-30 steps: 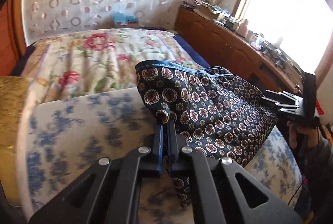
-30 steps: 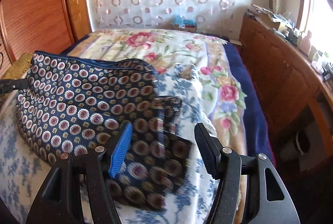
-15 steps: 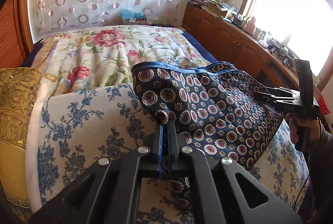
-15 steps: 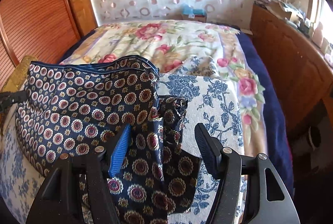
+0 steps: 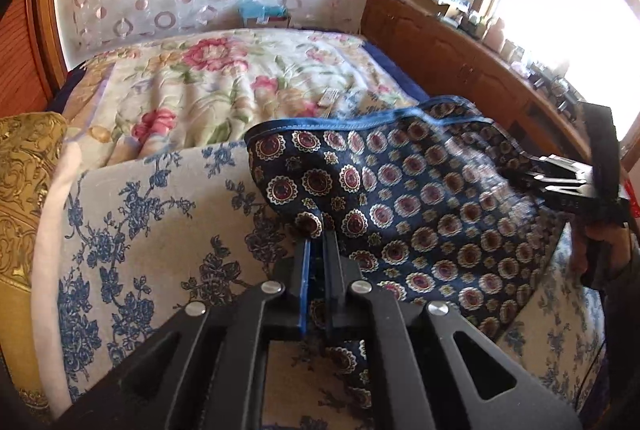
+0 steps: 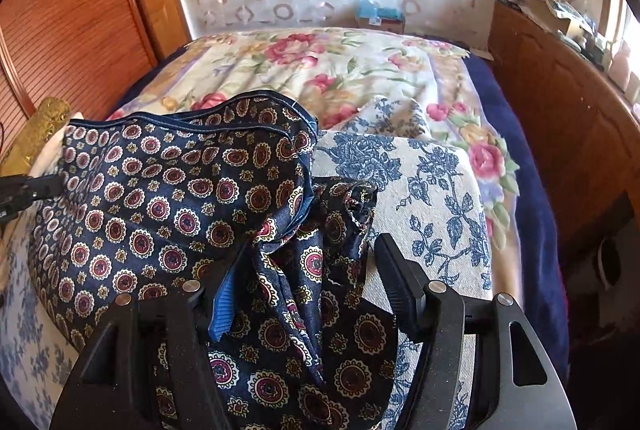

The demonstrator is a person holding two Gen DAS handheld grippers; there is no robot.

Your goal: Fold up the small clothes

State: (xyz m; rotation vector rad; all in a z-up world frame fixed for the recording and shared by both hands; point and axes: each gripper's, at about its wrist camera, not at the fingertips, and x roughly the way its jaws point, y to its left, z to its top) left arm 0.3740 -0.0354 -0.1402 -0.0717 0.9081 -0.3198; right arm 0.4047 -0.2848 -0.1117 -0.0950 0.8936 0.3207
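1. The navy satin shorts with a red-and-cream medallion print and a blue-piped waistband [image 5: 400, 198] lie partly lifted over a cream cushion printed with blue flowers [image 5: 132, 230], which sits on a bed under a pink-rose floral bedspread [image 5: 224, 82].

2. The left gripper [image 5: 318, 234] is clamped tight on one side edge of the shorts; its fingers meet with only cloth between them.

3. The right gripper [image 6: 308, 274] stands wide apart, its blue-padded finger and black finger on either side of a bunched, drooping fold of the shorts. The cloth passes between them, but the jaws do not pinch it.

4. The long axis of the shorts, along the waistband, runs from one gripper to the other. In the left wrist view the right gripper [image 5: 560, 174] sits at the far side edge, opposite the left one.

5. From the right gripper, the loose fold lies directly ahead and just below, between the fingers, so the right hand is the nearer one to that free side.

6. My judgement: the next move turns on the right gripper closing on this bunched edge, so both sides can be held taut and laid flat across the cushion for folding.

7. A risk: the slippery fold may slide out, or several layers may get caught at once.
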